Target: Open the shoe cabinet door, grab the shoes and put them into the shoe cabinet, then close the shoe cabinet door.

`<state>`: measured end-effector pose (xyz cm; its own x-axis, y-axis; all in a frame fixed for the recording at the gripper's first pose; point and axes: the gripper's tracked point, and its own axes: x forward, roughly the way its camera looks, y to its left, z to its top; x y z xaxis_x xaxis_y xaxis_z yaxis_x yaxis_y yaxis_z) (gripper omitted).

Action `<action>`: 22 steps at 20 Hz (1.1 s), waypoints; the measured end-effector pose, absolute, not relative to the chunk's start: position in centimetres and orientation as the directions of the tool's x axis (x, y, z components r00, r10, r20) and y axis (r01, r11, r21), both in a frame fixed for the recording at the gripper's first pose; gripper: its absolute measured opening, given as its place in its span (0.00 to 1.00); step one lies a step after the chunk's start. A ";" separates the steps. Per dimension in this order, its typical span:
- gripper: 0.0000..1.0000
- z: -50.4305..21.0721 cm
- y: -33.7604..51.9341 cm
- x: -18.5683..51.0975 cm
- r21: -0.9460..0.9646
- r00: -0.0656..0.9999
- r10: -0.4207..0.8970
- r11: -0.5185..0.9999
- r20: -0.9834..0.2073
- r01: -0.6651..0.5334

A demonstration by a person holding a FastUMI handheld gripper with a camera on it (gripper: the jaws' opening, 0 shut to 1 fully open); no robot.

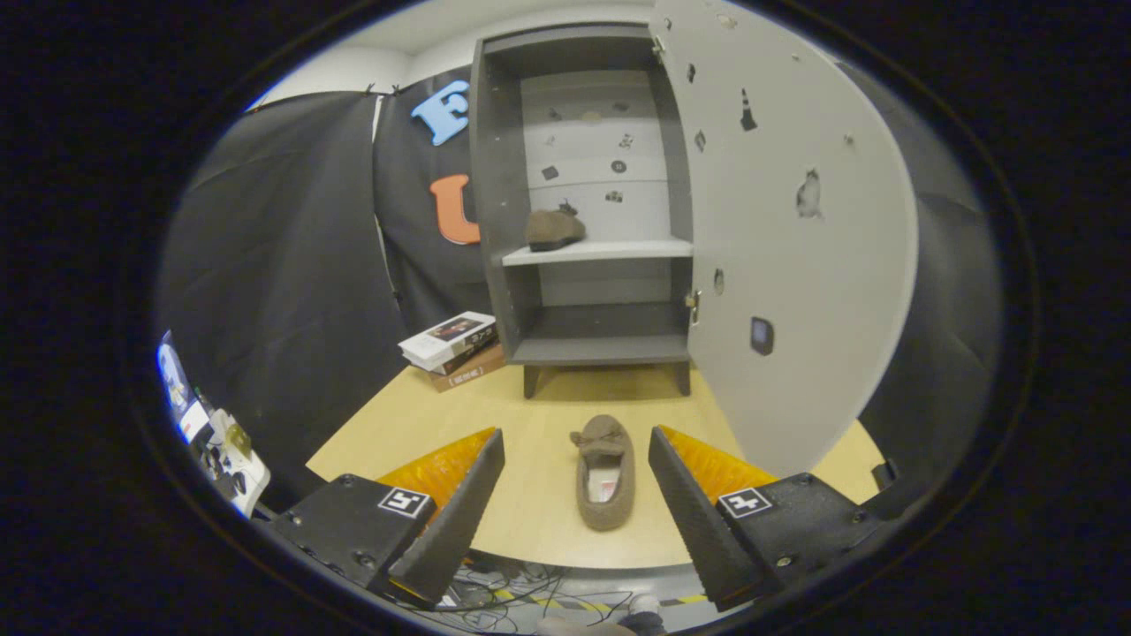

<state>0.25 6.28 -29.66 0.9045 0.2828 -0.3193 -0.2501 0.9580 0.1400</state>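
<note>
Wooden bench (424,433), shoe cabinet (495,221) with door (795,265) swung open, one shoe (554,229) shelved, second shoe (605,473) flat between spread empty fingers of tool (576,459); risk: soft upper collapsing under pinch, shoe slipping, or clipping door edge.

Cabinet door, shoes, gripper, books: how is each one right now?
Cabinet door: swung wide open.
Shoe on the shelf: already inside the cabinet, on the middle shelf.
Shoe on the table: still out, lying between the gripper's fingers, untouched.
Gripper: open, fingers spread either side of that shoe.
Books: stacked beside the cabinet.
</note>
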 end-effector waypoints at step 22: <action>0.69 -49.8 12.3 21.7 0.326 0.672 0.323 0.937 -0.666 -0.127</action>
